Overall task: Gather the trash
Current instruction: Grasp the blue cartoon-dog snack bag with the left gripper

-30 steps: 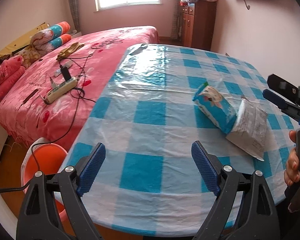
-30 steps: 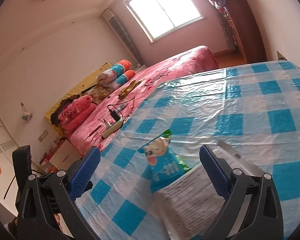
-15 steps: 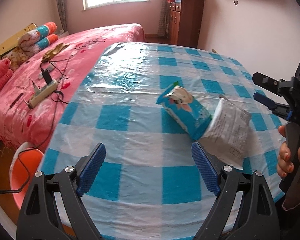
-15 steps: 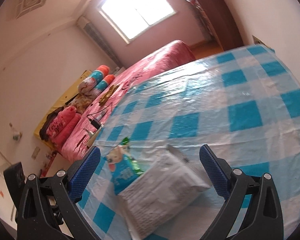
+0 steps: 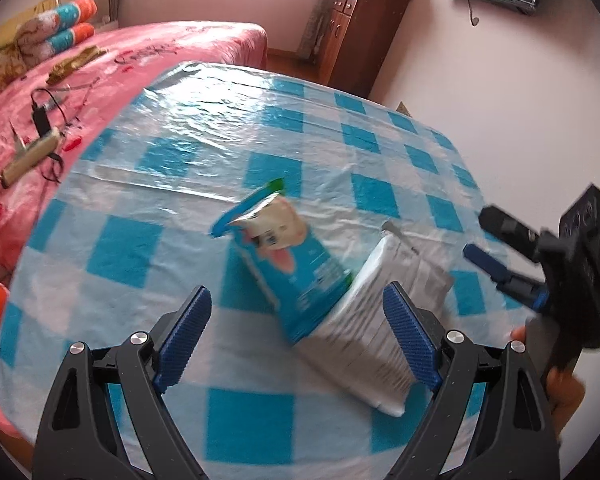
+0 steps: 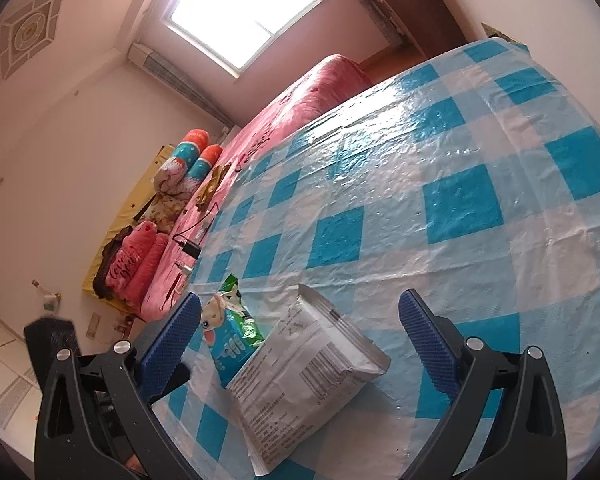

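Though neither is gripped yet, the two pieces of trash lie together near the edge of the round counter with its glossy blue-and-white checked plastic cover: a blue foil snack packet with a cartoon animal print and, leaning against it and partly over its lower end, a flat white-and-silver printed pouch. Both look empty or nearly so, which suggests they are very light, thin and crinkly, with nothing stiff inside; I would expect them to buckle under a squeeze and to skate over the shiny cover if nudged sideways. The left tool has its blue ribbed pads spread wide, with nothing between them, and hangs just short of the overlapping packets. The right tool is likewise spread wide and empty, with the white pouch lying in the gap ahead of its pads but not touched. A sound hold, to my mind, would be on a raised part: the open, puffed mouth of the blue packet, or the sealed top edge of the white pouch where it lifts off the counter. Pinching a flat middle would likely only press the film down. Since they overlap, lifting one may drag the other along.
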